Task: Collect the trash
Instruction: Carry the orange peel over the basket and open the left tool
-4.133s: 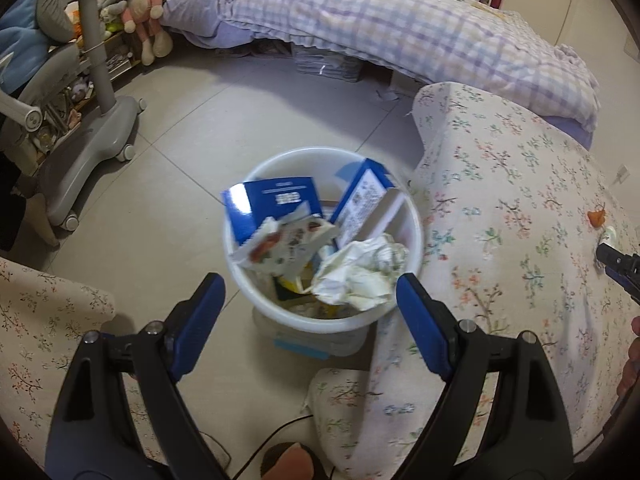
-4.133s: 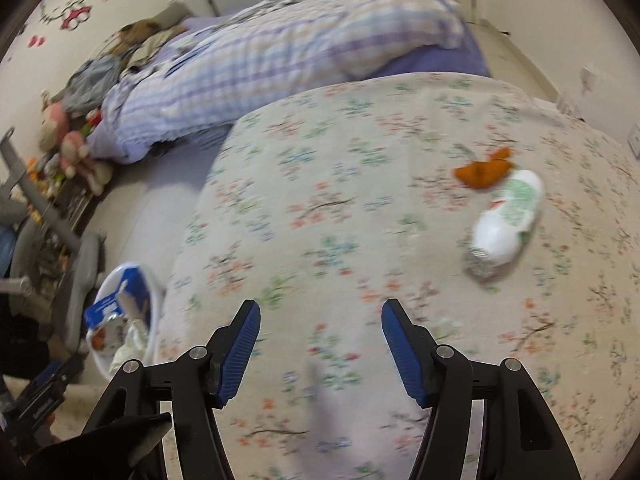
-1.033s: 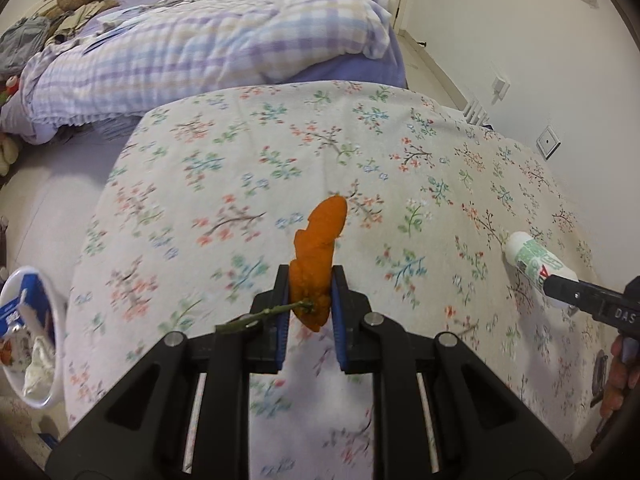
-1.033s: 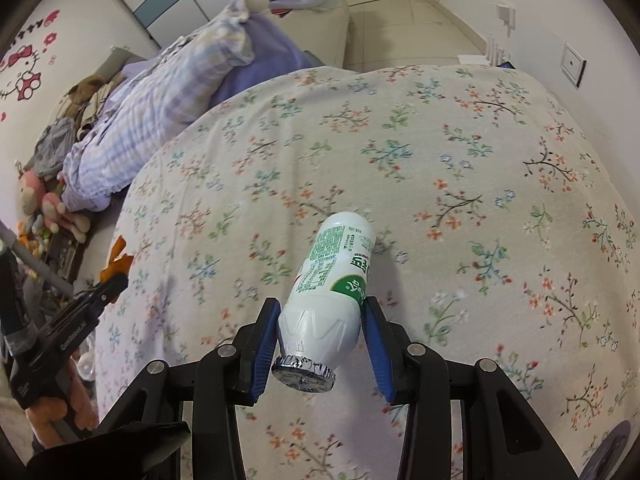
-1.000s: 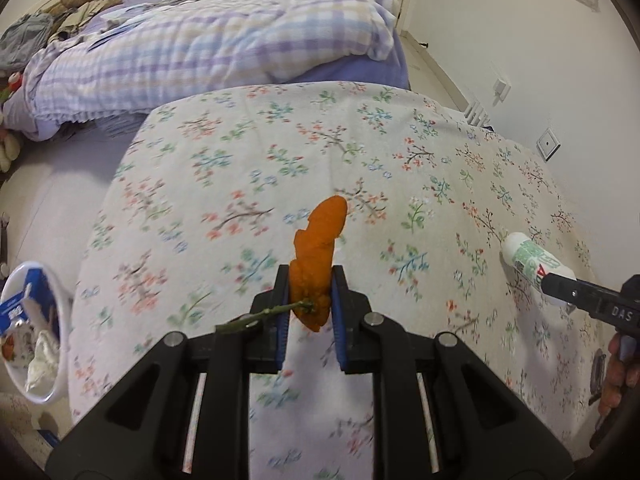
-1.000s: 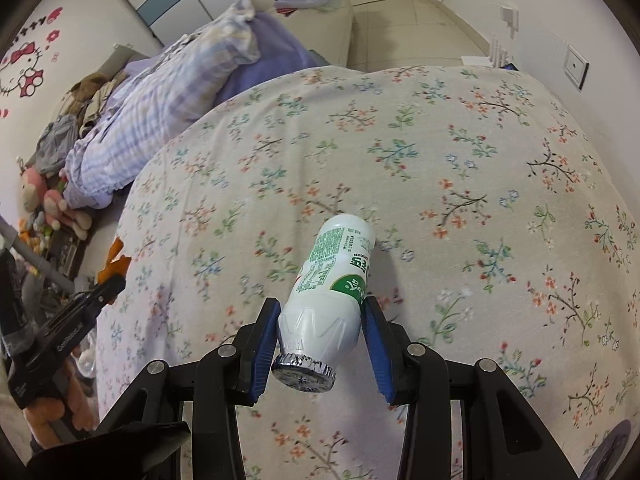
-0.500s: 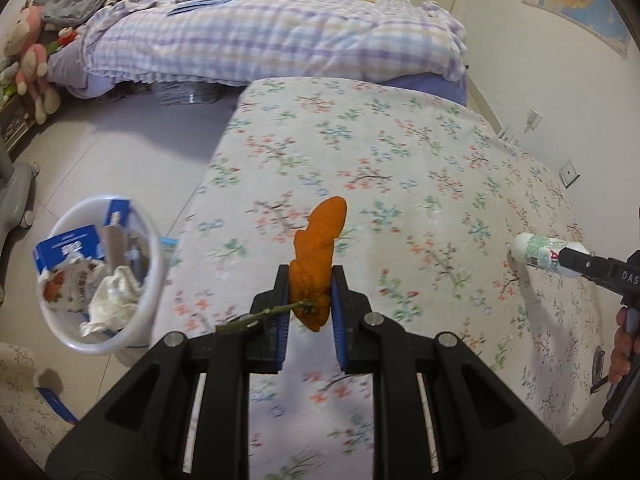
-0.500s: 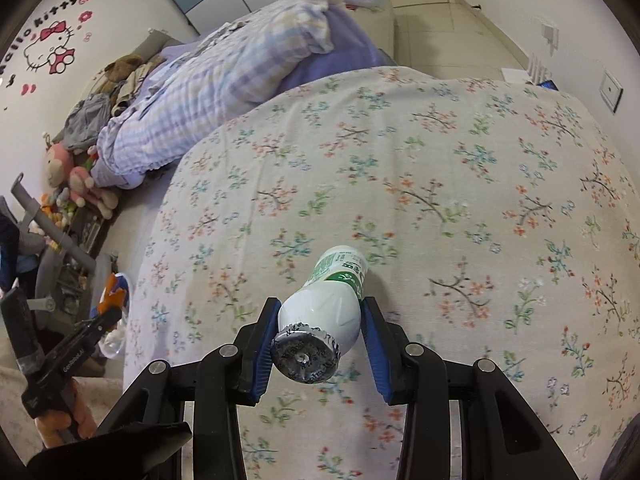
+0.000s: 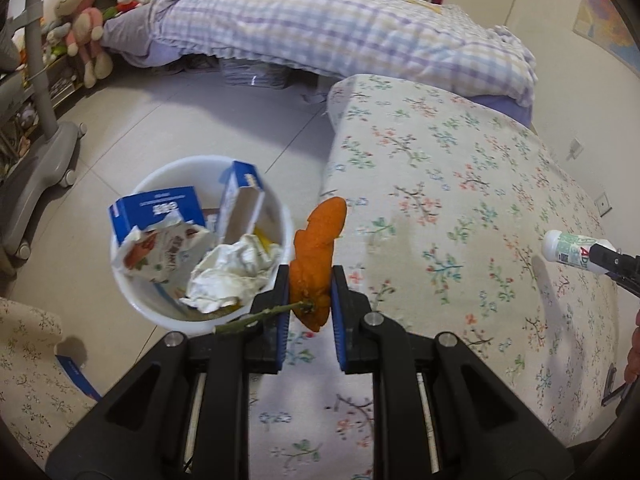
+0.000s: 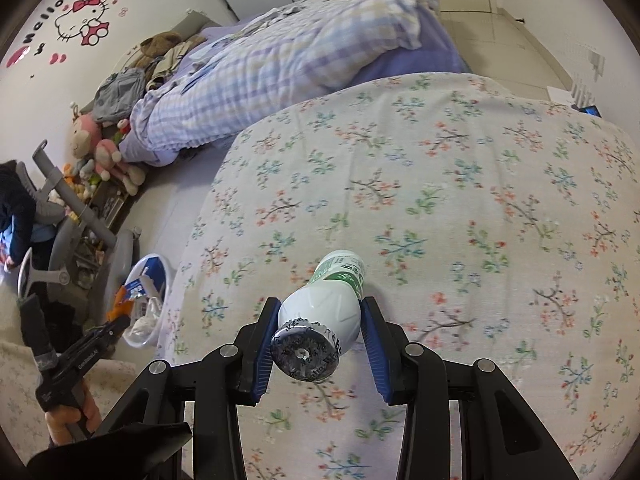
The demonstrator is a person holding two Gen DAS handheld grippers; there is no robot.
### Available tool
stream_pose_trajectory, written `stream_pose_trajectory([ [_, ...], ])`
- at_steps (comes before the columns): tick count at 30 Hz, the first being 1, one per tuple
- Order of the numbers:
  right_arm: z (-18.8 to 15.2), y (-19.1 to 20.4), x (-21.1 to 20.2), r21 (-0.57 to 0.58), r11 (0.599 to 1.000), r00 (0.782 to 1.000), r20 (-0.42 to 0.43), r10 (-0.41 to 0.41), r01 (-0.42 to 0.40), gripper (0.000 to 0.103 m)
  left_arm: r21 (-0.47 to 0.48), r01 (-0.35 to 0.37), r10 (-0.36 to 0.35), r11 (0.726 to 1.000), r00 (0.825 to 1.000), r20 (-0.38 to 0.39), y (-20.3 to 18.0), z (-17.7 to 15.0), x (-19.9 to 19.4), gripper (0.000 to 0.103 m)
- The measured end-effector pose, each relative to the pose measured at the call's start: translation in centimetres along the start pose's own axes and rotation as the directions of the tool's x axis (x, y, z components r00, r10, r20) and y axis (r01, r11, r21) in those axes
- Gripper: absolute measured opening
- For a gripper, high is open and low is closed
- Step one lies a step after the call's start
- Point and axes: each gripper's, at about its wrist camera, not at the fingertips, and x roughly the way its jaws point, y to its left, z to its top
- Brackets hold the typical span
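Left wrist view: the left gripper point(image 9: 307, 294) is pinching an orange peel point(image 9: 317, 250) between its closed fingers point(image 9: 281, 298), a green stem sticking out to the fingers' left. Compared with half a second ago, the white trash bin point(image 9: 138, 300) is now sitting much closer, just left of and ahead of the fingertips, where before it lay well off to the left. The bin is holding a blue box point(image 9: 158, 214), an open carton point(image 9: 240, 204), a snack wrapper point(image 9: 160, 254) and crumpled paper point(image 9: 234, 274). The gripper is pointing forward and slightly down over the edge of the floral-covered counter point(image 9: 460, 208), which is spreading right of the fingers. Far right, the right gripper point(image 9: 612, 264) is carrying a white bottle point(image 9: 568, 250).

Right wrist view: the right gripper point(image 10: 318, 338) is clamping the white bottle point(image 10: 326, 314) by its shoulder, foil cap facing the camera, base pointing ahead. The bottle is lying flatter along the fingers than a second ago. The counter point(image 10: 460, 184) is filling the space ahead. Far left of the fingers, the left gripper point(image 10: 110, 330) is holding the peel point(image 10: 122, 300) beside the bin point(image 10: 154, 270) on the floor.
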Motion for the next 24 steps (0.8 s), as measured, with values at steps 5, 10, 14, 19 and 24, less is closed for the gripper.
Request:
stream_pose_trajectory([
  [5, 0.0, 2.8, 1.3, -0.045, 0.999, 0.999, -0.016, 0.030, -0.031, 0.041, -0.062, -0.037, 0.037, 0.997, 0.999, -0.016, 2.3, 0.1, 0.7, 0.020],
  [10, -0.1, 4.9, 2.7, -0.075, 0.995, 0.997, -0.039, 0.061, -0.063, 0.041, -0.104, -0.063, 0.060, 0.993, 0.998, -0.024, 3.8, 0.2, 1.1, 0.020],
  [14, -0.1, 6.3, 3.6, -0.091, 0.993, 0.996, -0.056, 0.075, -0.080, 0.041, -0.122, -0.073, 0.070, 0.990, 0.997, -0.029, 4.6, 0.4, 1.2, 0.020],
  [19, 0.0, 7.2, 4.2, -0.098, 0.991, 0.994, -0.066, 0.088, -0.094, 0.041, -0.139, -0.079, 0.074, 0.987, 0.996, -0.040, 5.4, 0.4, 1.6, 0.020],
  [24, -0.1, 7.9, 5.1, -0.104, 0.990, 0.994, -0.077, 0.083, -0.091, 0.041, -0.140, -0.077, 0.069, 0.987, 0.996, -0.056, 6.1, 0.4, 1.9, 0.021],
])
